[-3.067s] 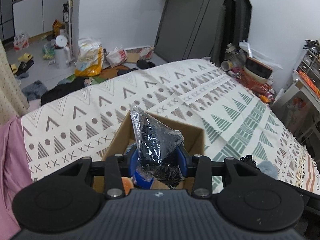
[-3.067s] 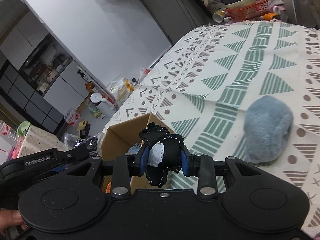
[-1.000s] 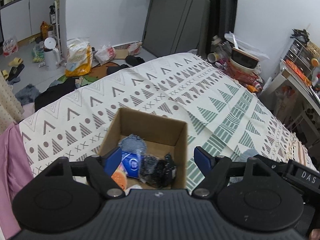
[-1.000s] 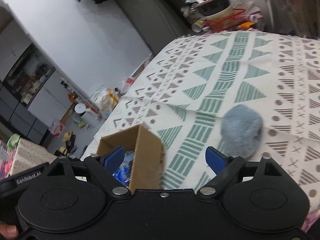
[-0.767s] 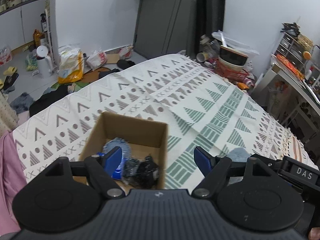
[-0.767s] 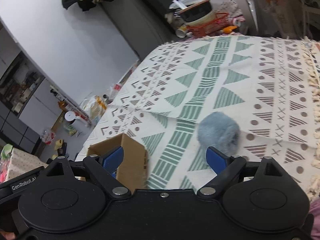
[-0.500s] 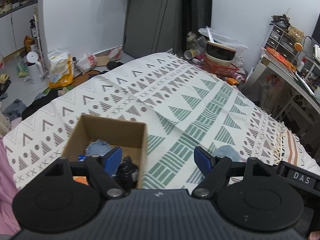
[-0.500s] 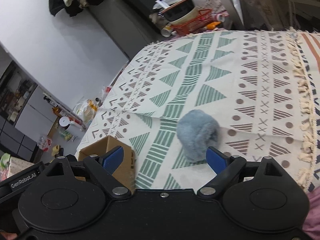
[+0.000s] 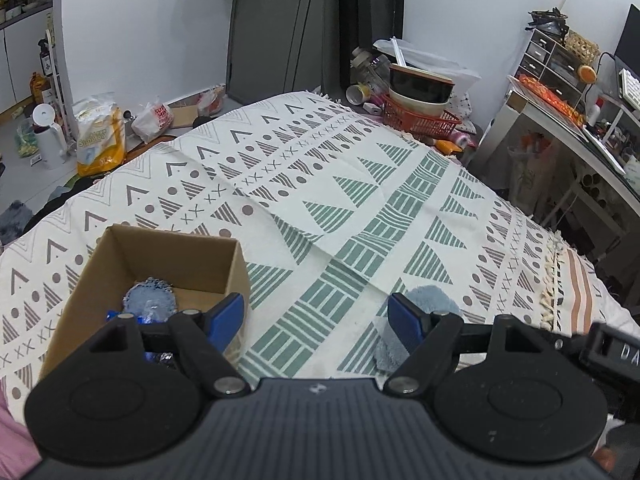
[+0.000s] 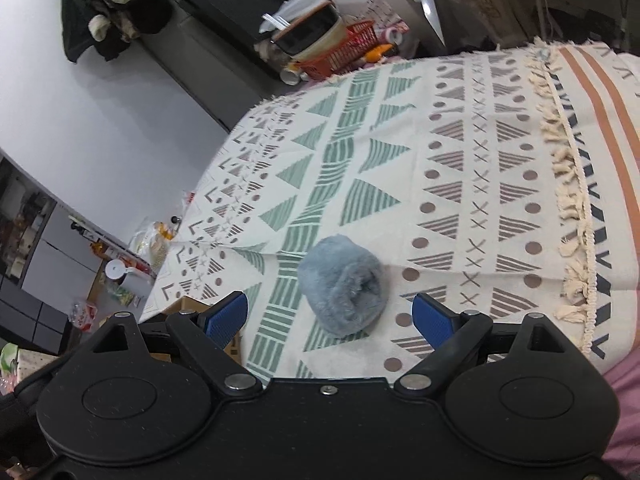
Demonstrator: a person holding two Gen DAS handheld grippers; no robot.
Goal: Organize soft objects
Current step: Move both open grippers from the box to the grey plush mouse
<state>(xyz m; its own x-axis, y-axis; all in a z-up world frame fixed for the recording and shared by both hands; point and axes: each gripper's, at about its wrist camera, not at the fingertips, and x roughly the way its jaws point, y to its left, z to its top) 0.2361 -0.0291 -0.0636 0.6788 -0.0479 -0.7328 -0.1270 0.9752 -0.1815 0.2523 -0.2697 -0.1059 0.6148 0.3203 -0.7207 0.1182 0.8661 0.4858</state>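
A bed [image 9: 360, 184] covered by a cream blanket [image 10: 460, 168] printed with green and brown triangles, dots and crosses fills most of both views, its tasselled edge running down the right side. On the near left part of the blanket stands an open cardboard box [image 9: 120, 268], upright, with a pale blue knitted piece [image 9: 150, 298] and some blue and dark items lying inside it; in the right wrist view only a corner of the box shows, at the near left behind the left finger. To the right of the box, well apart from it, a rolled grey-blue fluffy cloth [image 10: 344, 284] rests on the blanket. The right gripper [image 10: 330, 318] hangs above it with its blue-padded fingers [image 10: 224, 316] spread wide and empty, the cloth lying between them in the view but not touched. The left gripper [image 9: 314, 316] also has its fingers [image 9: 224, 316] spread wide, pinching nothing, one over the box's near right corner, the other over the near edge of the fluffy cloth.
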